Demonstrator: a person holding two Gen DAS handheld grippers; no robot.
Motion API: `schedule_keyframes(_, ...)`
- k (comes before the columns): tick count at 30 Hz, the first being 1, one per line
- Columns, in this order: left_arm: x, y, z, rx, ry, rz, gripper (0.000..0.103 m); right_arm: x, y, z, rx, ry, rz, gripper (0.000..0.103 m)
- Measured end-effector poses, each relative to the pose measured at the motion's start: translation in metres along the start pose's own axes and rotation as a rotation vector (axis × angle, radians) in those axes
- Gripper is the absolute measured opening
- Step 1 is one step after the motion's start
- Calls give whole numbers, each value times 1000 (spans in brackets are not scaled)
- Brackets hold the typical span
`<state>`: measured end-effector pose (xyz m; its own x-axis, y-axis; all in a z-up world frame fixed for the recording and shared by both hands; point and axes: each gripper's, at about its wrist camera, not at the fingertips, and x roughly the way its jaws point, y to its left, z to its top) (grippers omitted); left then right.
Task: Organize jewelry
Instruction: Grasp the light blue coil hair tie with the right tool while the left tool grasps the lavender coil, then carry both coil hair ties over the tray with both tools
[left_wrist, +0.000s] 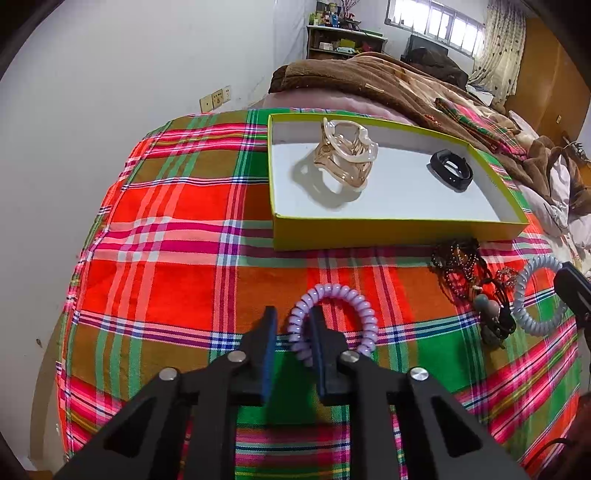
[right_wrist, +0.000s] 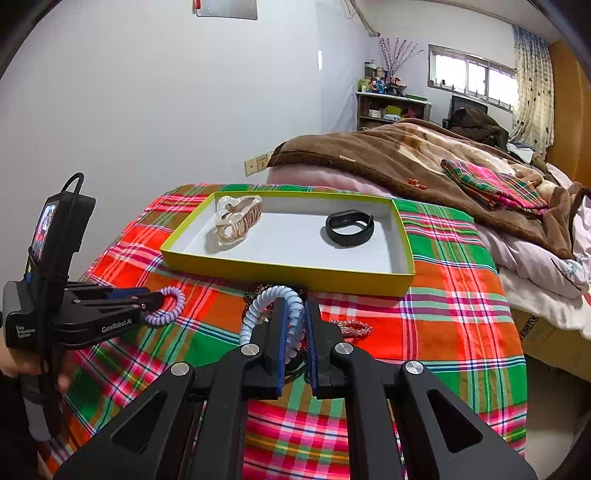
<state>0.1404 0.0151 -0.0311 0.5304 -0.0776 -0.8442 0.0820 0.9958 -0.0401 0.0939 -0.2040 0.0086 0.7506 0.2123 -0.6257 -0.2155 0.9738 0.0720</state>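
Room: bedroom with a white wall, a window with a curtain at the far end, a cluttered shelf below it.
Surface: plaid cloth (left_wrist: 177, 229) in red, green and orange, spread over the bed; a brown blanket (right_wrist: 406, 155) lies heaped beyond it.
Container: shallow yellow-green box (left_wrist: 388, 230) with a white floor, open-topped, set on the far part of the cloth.
Box contents: pale translucent hair claw (left_wrist: 345, 158) toward its left end; black wristband (left_wrist: 451, 170) toward its right end; the two lie well apart.
Loose on cloth: dark beaded strands (left_wrist: 458, 266) in a tangle just before the box's near wall.
Left gripper (left_wrist: 291, 321): jaws nearly together, pinching the left side of the lilac spiral hair tie (left_wrist: 347, 295); in the right wrist view the tie hangs from the fingertips just above the cloth.
Right gripper (right_wrist: 295, 314): jaws closed tight on the pale blue spiral hair tie (right_wrist: 258, 306), whose loop arches up over the left finger; the tips stand over the beaded tangle, close before the box.
Holder: a person's hand (right_wrist: 22, 365) grips the left tool's handle.
Edges: the cloth falls away at left toward the wall.
Open room: bare plaid left of the box; white floor free between claw and wristband.
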Motion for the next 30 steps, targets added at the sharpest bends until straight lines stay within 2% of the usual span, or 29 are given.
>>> schedule_keyframes(7,-3,5,0,-40,-8,-37,10,-2,-5,1,15,-6,-5,10)
schedule_keyframes(21,-28,6,8,-36,-64,-82,10,-4,-10,11,24,-23,-9,10)
schedule_keyframes(30,-49,1,32,-21,-122,-103,10,1,-20,29,33,-33,-16,10)
